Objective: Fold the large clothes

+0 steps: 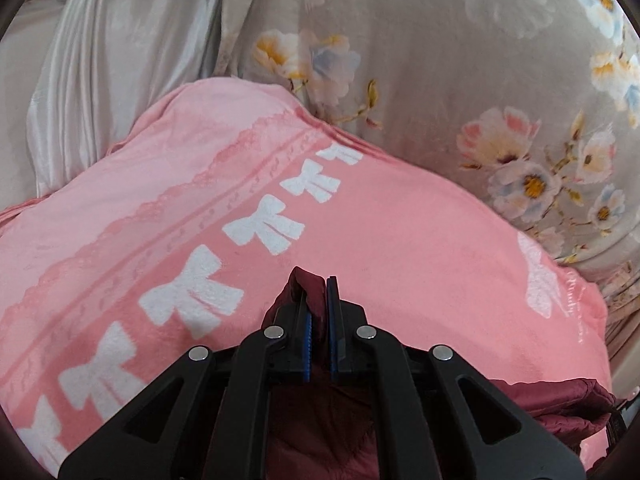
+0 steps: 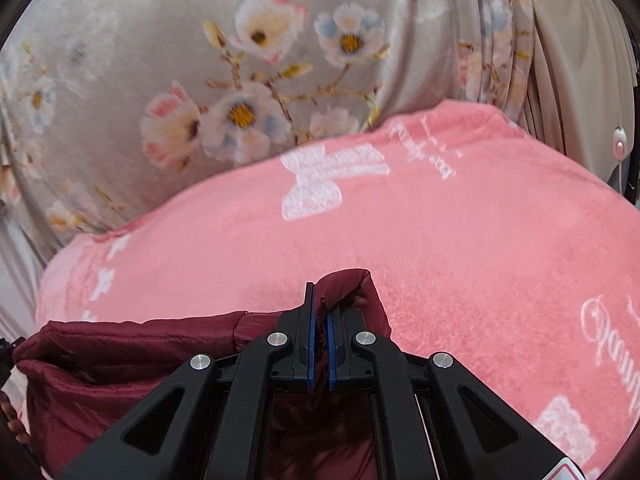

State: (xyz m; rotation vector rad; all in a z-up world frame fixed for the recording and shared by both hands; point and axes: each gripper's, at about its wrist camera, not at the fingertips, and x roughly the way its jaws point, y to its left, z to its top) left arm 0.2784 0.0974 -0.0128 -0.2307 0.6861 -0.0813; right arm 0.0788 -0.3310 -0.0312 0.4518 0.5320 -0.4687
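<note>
Both grippers pinch a maroon jacket above a pink blanket.

In the left wrist view, pale satin cloth [image 1: 100, 80] hangs in smooth, shiny folds at far left; beside it a grey velvety floral sheet [image 1: 460, 60] spreads to the right edge. The fleecy pink blanket [image 1: 400, 220], printed with white bows and lace bands, fills the foreground with a rounded far edge and bare open surface ahead. The left gripper [image 1: 318, 292] has its jaws nearly together on a fold of the jacket [image 1: 560, 404], a slick, quilted maroon fabric that trails off to the lower right. In the right wrist view the jacket [image 2: 120, 360] stretches in from the left with a stitched hem, and the right gripper [image 2: 320, 308] holds its bunched corner in narrow jaws, pleated beige fabric [image 2: 568, 60] at far right.
</note>
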